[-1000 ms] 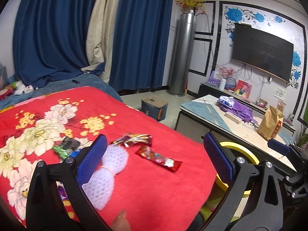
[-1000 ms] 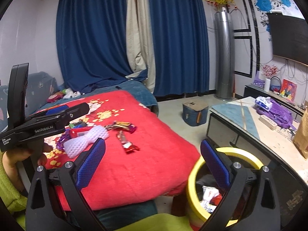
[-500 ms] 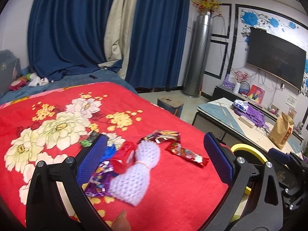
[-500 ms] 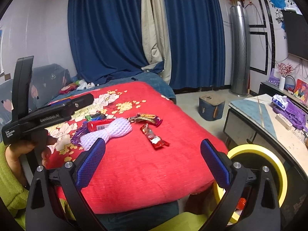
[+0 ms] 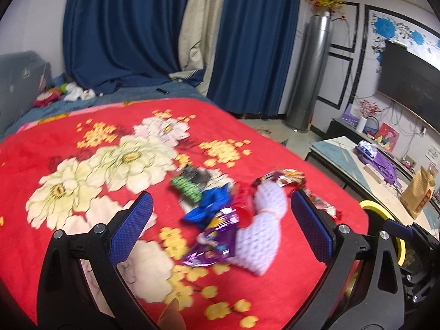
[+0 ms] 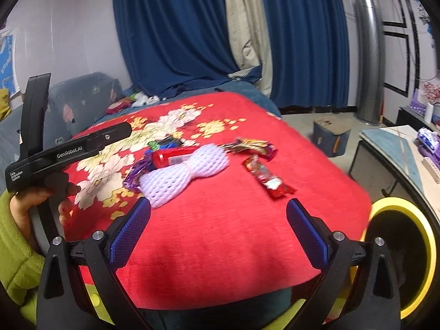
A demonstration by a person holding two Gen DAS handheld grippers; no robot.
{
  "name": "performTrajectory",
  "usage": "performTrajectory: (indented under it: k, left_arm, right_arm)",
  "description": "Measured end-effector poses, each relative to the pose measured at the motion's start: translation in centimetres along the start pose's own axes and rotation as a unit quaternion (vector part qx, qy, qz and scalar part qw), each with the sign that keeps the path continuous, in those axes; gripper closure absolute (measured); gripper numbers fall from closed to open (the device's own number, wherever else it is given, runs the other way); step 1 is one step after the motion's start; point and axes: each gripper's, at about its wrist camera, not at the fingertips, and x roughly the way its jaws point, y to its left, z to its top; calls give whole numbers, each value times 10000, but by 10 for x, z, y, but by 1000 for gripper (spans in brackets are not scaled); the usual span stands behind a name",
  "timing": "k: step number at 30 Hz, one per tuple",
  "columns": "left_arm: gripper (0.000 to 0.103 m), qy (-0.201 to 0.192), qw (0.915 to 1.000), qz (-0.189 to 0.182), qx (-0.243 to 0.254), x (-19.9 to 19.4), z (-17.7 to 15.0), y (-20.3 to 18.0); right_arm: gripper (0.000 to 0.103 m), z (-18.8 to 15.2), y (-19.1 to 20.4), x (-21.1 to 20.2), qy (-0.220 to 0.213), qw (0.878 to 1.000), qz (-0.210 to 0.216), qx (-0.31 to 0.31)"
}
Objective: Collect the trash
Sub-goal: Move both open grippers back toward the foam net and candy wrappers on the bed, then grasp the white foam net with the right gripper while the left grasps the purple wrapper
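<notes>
Trash lies in a heap on the red flowered blanket [image 5: 82,165] [image 6: 220,220]: a white foam net sleeve [image 5: 261,228] [image 6: 187,172], a purple foil wrapper [image 5: 214,244] [image 6: 134,173], a red tube [image 6: 173,156], a red snack wrapper [image 6: 266,178], a colourful wrapper [image 5: 280,177] [image 6: 250,145], and blue [image 5: 209,206] and green [image 5: 185,188] scraps. My left gripper [image 5: 220,231] hovers open just above the heap. My right gripper [image 6: 218,233] stands open in front of it, near the bed's edge. A yellow-rimmed bin [image 6: 404,255] [image 5: 385,225] sits at the right.
A low table [image 5: 385,176] [image 6: 398,151] with a brown bag [image 5: 418,192] and purple cloth stands right of the bed. A small box [image 6: 330,137] sits on the floor. Dark blue curtains [image 5: 123,27] hang behind. A hand in a green sleeve [image 6: 16,247] holds the left gripper.
Both cameras have swung left and closer over the bed. The trash heap now lies between the left gripper's fingers, and the bin has slid toward the right edge in both views.
</notes>
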Motion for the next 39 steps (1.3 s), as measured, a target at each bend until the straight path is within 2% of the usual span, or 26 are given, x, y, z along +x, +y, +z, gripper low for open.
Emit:
performTrajectory:
  k: [12,15,20,22,25,29,32,34,39]
  left_arm:
    - [11,368,9987,105,-332,3,-10,44]
    - [17,483,9981,24,-384,5,-14,49]
    - [29,729,9957,-284,-505,13,-19,54]
    - [33,782,9949,-378,-517,15,-21,53]
    - [34,803,9948,-473,-422,16,-23,48]
    - [34,886,9937,-598,-346,22,-25,41]
    - [34,950,9926,-678,-325,27,-27,38]
    - [34,985,9918,-745,-334,30,-29,38]
    - [34,1176,9861,-1086,-455,41,-34,38]
  right_arm:
    - [8,9,30,45,274,9984,481,-150]
    - [15,11,36,61,422,9973,564,-185]
    - [19,15,43,86,634,9953,720,-123]
    - [25,15,42,95,708,9943,791,-59]
    - [34,13,36,112,966,9909,919,190]
    - [40,10,30,121,1074,9861,1162,514]
    - [52,7,29,123,1107,9838,1282,580]
    - [64,6,29,122,1134,9830,1319,583]
    - [71,3,26,116,1146,9815,1373,677]
